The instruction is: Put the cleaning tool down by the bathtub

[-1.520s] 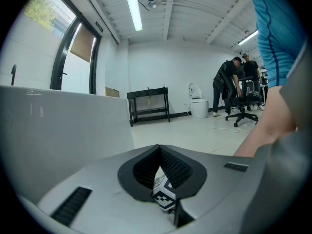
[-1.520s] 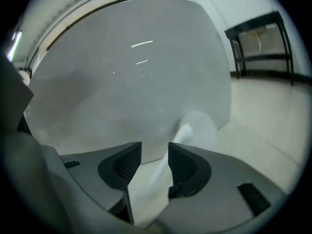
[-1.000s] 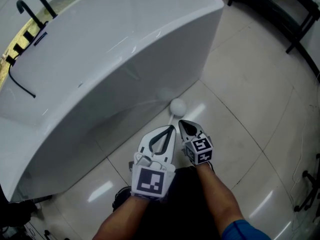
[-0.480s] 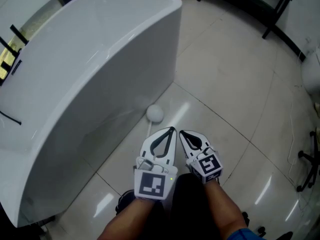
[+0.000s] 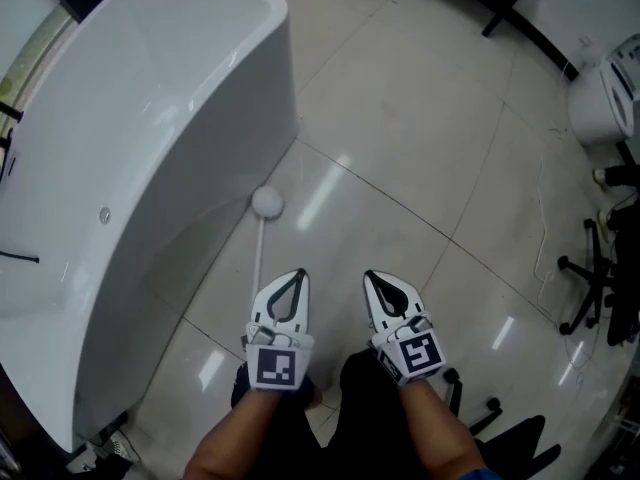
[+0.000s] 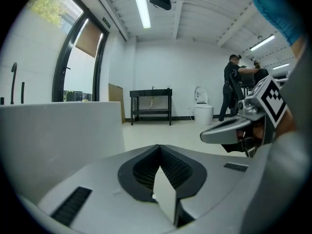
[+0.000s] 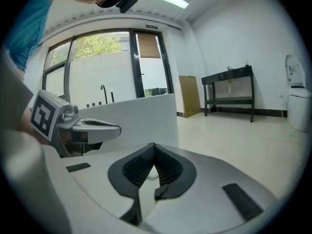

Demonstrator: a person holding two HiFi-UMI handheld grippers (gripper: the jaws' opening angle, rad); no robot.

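The cleaning tool, a white ball head [image 5: 267,202] on a thin white handle [image 5: 259,258], lies on the tiled floor against the foot of the white bathtub [image 5: 150,158]. Its handle runs back past the left side of my left gripper [image 5: 298,274], which is shut and empty, with its jaws meeting tip to tip in the left gripper view [image 6: 158,147]. My right gripper [image 5: 370,276] hovers beside it, also shut with nothing between the jaws [image 7: 155,145]. Both hang above the floor, behind the tool's head. The tub wall [image 7: 141,115] fills the left of both gripper views.
A black metal table frame [image 5: 520,18] and a white toilet [image 5: 600,98] stand far right. Black chair bases [image 5: 590,278] and a thin cable lie on the floor at right. People [image 6: 234,87] stand at the room's far end. My legs are below the grippers.
Both grippers have risen and drawn back from the tool and moved apart. The handle, which ran to the gripper tips before, now lies free beside the left gripper.
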